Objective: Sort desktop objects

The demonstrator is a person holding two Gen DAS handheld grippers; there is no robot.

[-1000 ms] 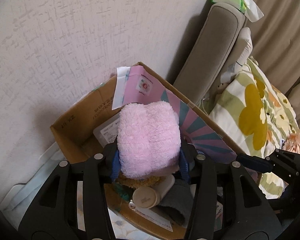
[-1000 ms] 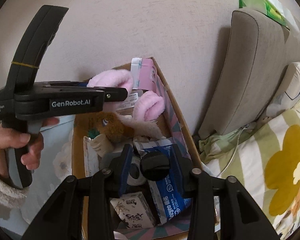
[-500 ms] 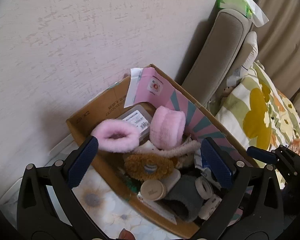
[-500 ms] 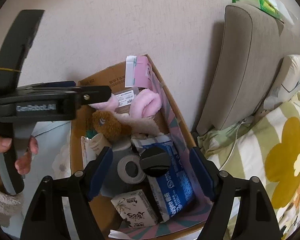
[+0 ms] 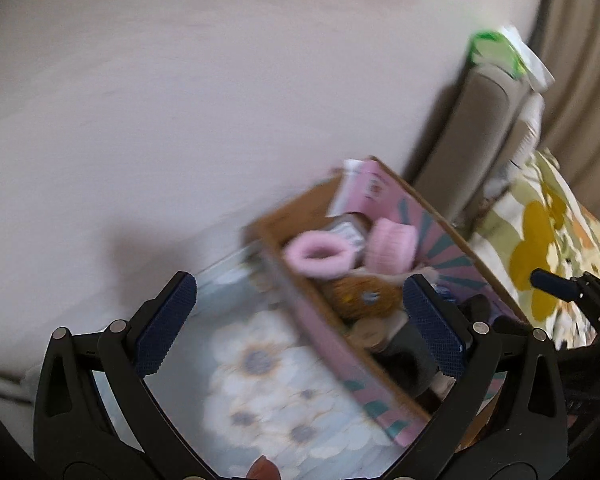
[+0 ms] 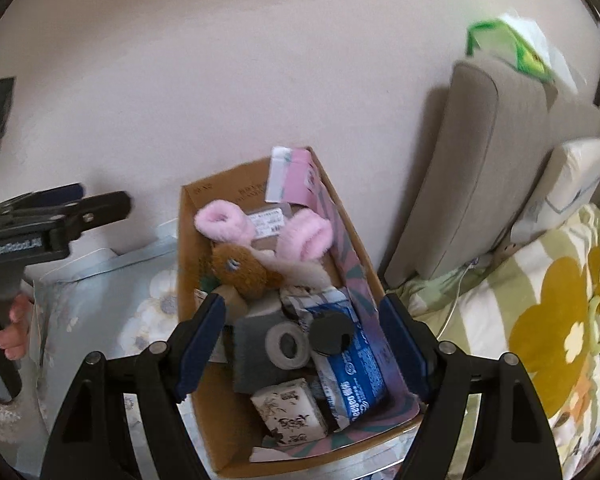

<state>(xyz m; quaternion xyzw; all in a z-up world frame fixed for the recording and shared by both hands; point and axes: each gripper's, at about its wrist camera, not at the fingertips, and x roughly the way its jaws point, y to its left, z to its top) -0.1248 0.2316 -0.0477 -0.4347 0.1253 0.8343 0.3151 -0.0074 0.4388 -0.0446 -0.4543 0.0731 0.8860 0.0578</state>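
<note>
Lying beyond fingers (image 5: 432, 316): earmuffs (image 5: 320, 254)

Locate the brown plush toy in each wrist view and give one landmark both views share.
Left wrist view: brown plush toy, right of centre, inside the cardboard box, just below the pink fluffy earmuffs.
Right wrist view: plush toy, centre, in the box's far half.
Shared landmark: the green tissue pack on the grey cushion.

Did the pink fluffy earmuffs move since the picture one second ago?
Yes. The pink earmuffs left the left tongs, whose jaws have just been opening, and dropped into the cardboard box, now lying near its far wall.
</note>
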